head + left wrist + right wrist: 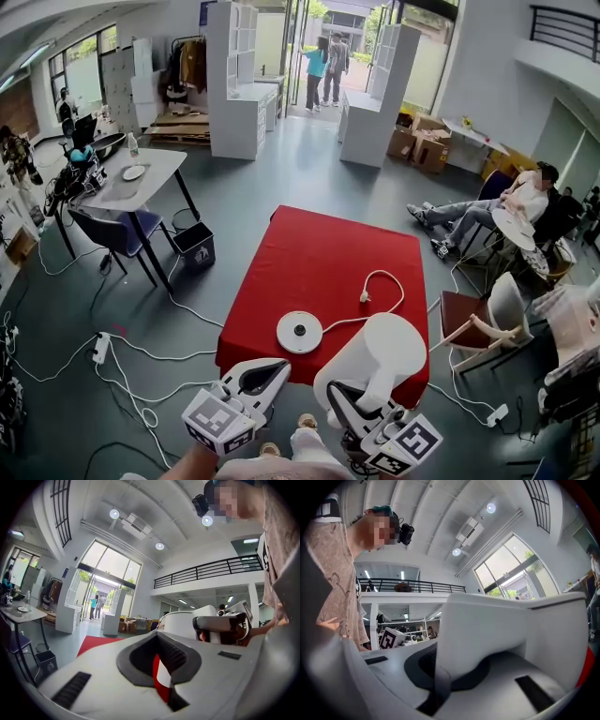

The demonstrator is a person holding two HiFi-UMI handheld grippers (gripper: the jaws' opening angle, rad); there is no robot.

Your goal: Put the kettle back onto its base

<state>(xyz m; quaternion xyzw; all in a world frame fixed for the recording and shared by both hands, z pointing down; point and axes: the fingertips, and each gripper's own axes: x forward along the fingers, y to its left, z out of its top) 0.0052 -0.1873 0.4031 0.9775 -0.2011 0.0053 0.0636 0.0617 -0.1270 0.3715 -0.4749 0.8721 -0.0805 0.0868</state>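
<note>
kettle (380,352): white | base (300,332): white | cable (402,295): white | tablecloth (328,253): red | floor (244,206): grey

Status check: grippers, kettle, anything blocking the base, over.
Right gripper shut on kettle handle. Kettle off its base, just right of it. Left gripper empty, jaws together. Base top bare, nothing blocking.
</note>
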